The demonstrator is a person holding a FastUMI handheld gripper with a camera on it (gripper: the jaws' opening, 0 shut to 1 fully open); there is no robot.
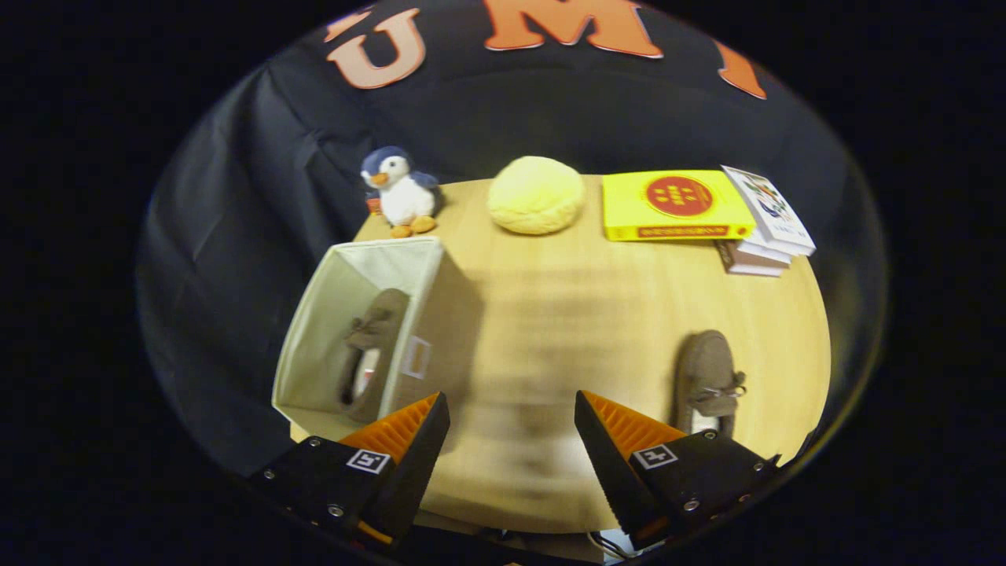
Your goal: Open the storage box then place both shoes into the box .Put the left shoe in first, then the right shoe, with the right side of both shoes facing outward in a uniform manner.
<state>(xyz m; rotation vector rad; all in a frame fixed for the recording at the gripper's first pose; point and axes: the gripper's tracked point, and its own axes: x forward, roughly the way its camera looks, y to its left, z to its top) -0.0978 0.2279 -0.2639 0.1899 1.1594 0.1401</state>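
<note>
Presently the tool [511,428] hangs wide apart and empty above the bare worktop [550,314]. One brown moccasin [369,354] lies inside the open fabric storage box [310,330], off the left finger. The second moccasin [707,381], brown and bow-tied, rests on the worktop just beyond the right finger. Advised: swing right, straddle its sides mid-length, and close squarely to keep its orientation uniform.

A cloth-walled recording booth: wooden table [597,314] backed by draped black cloth [236,196].
</note>
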